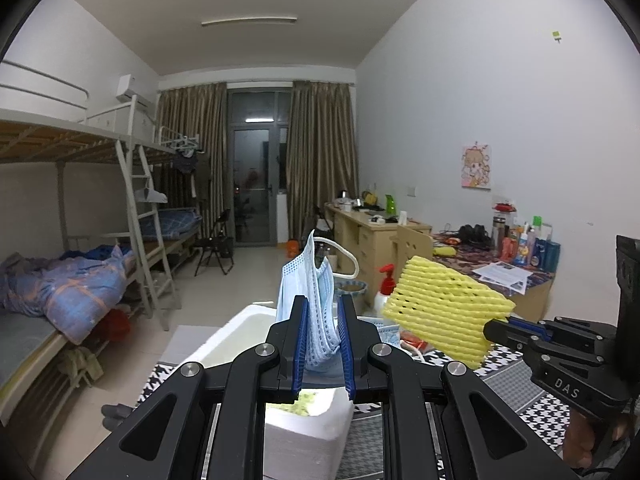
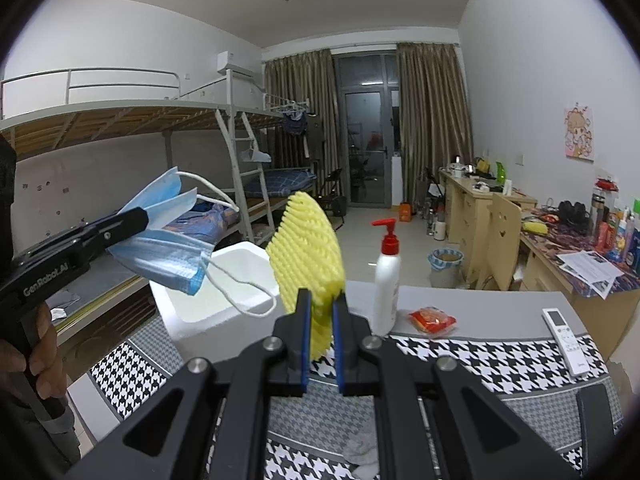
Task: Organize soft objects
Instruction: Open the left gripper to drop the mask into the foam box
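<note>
Both hands loaded, nothing dropped off yet.

The left gripper (image 1: 323, 326) has its jaws clamped on a bunch of blue face masks (image 1: 310, 304), ear loops dangling, held up in the air near the white foam box (image 2: 218, 286) at the left end of the counter (image 2: 480, 304). The right gripper (image 2: 321, 330) is pinched tight on the yellow foam net (image 2: 308, 252), also lifted clear of the checked cloth (image 2: 460, 364). So two soft items are picked up and in transit, and the box looks like the likely home, though its inside shows empty from here. Left behind on the counter are a red packet (image 2: 432, 320) just right of the pump bottle (image 2: 387, 280), and a remote (image 2: 566, 334) far right. My read: early to midway, with both drops to come.
</note>
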`<state>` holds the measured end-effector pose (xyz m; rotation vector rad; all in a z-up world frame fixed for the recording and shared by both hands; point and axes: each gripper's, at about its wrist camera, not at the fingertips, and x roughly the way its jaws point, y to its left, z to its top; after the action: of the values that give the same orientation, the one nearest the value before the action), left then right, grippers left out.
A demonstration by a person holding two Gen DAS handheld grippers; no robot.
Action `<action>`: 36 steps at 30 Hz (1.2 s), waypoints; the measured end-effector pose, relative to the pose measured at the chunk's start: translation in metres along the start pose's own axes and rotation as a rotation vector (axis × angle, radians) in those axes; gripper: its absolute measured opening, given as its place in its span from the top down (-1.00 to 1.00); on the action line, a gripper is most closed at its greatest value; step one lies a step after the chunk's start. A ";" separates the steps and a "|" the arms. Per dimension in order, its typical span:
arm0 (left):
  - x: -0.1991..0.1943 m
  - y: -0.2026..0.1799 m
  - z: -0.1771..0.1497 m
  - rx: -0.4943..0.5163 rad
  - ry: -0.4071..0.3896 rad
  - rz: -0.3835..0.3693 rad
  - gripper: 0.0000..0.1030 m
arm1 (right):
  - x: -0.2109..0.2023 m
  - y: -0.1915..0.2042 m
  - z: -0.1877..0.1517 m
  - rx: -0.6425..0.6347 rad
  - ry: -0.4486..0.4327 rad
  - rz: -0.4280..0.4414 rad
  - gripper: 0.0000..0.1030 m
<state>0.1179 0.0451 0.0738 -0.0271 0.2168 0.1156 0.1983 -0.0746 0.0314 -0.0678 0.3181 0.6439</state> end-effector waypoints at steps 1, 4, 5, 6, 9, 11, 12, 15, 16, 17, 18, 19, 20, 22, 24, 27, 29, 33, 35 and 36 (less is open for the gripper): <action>0.000 0.002 0.000 -0.004 -0.002 0.004 0.68 | 0.001 0.002 0.000 -0.004 0.001 0.007 0.76; 0.000 0.005 0.000 -0.013 -0.008 0.011 0.68 | 0.003 0.005 0.002 -0.010 0.000 0.013 0.76; 0.000 0.006 0.000 -0.014 -0.009 0.014 0.68 | 0.003 0.006 0.003 -0.008 0.000 0.012 0.76; 0.001 0.006 0.000 -0.014 -0.010 0.020 0.68 | 0.004 0.006 0.003 -0.006 0.001 0.013 0.76; 0.002 0.010 0.001 -0.023 -0.009 0.031 0.68 | 0.008 0.006 0.005 0.000 0.003 0.026 0.76; 0.003 0.013 0.001 -0.026 -0.008 0.041 0.68 | 0.010 0.009 0.006 0.002 0.004 0.033 0.76; 0.003 0.015 0.001 -0.027 -0.008 0.043 0.68 | 0.012 0.010 0.007 0.002 0.006 0.032 0.76; 0.006 0.017 0.000 -0.029 -0.003 0.045 0.68 | 0.017 0.015 0.008 0.002 0.014 0.032 0.76; 0.008 0.019 0.000 -0.031 0.001 0.047 0.68 | 0.019 0.016 0.008 0.000 0.017 0.033 0.76; 0.010 0.020 -0.001 -0.034 0.005 0.046 0.68 | 0.020 0.017 0.008 -0.002 0.019 0.032 0.76; 0.011 0.022 -0.001 -0.036 0.010 0.046 0.68 | 0.022 0.019 0.008 -0.004 0.022 0.027 0.76; 0.013 0.022 -0.002 -0.038 0.013 0.047 0.68 | 0.023 0.019 0.008 -0.005 0.025 0.027 0.76; 0.015 0.024 -0.002 -0.042 0.017 0.049 0.68 | 0.023 0.020 0.008 -0.005 0.027 0.026 0.76; 0.020 0.024 -0.001 -0.044 0.026 0.049 0.68 | 0.025 0.020 0.009 -0.003 0.028 0.018 0.76; 0.023 0.027 -0.002 -0.048 0.032 0.049 0.68 | 0.026 0.020 0.009 0.003 0.027 0.014 0.76; 0.029 0.027 -0.002 -0.053 0.043 0.052 0.68 | 0.028 0.019 0.011 0.009 0.028 0.008 0.76; 0.034 0.028 -0.003 -0.056 0.053 0.054 0.68 | 0.029 0.020 0.010 0.007 0.030 0.007 0.76; 0.042 0.032 -0.005 -0.060 0.071 0.064 0.68 | 0.033 0.021 0.009 -0.003 0.036 0.007 0.76; 0.048 0.033 -0.006 -0.061 0.083 0.068 0.68 | 0.033 0.021 0.009 -0.007 0.037 0.006 0.76; 0.050 0.035 -0.007 -0.061 0.089 0.072 0.68 | 0.034 0.021 0.008 -0.006 0.038 0.002 0.76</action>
<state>0.1609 0.0853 0.0554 -0.0851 0.3028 0.1932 0.2136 -0.0370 0.0297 -0.0851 0.3527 0.6462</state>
